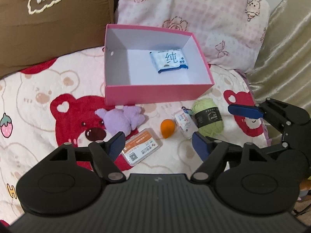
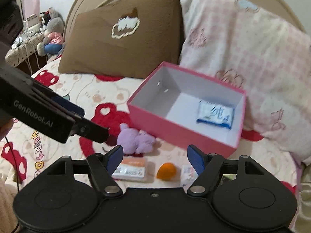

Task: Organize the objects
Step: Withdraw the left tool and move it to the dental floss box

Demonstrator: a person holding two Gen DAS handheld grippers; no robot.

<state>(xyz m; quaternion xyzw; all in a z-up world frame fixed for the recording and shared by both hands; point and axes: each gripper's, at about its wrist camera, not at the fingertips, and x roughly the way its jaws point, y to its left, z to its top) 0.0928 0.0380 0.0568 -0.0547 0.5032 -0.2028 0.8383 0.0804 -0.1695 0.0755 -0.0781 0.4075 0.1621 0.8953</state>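
A pink box (image 1: 155, 95) sits open on the bear-print blanket (image 1: 38, 89), backed by a brown pillow (image 1: 52, 19) and a pink floral pillow (image 1: 194, 9); inside it, toward the far right corner, lies a blue-and-white tissue pack (image 1: 168, 61). The loose things lie in a row on the blanket in front of the box: a purple plush toy (image 1: 121, 119), an orange-and-white card pack (image 1: 141, 148), an orange egg-shaped sponge (image 1: 167, 129), a small white packet (image 1: 185, 125) and a ball of green yarn (image 1: 209, 117). The left gripper (image 1: 158, 145) hangs above this row with its jaws spread wide and nothing between the pads; the card pack lies just beyond its left finger, the sponge ahead in the gap. The right gripper (image 2: 155, 156) is likewise wide open and empty, with the sponge (image 2: 167, 170) and card pack (image 2: 132, 168) below its gap, though this view is blurred and how far above them it is I cannot say.
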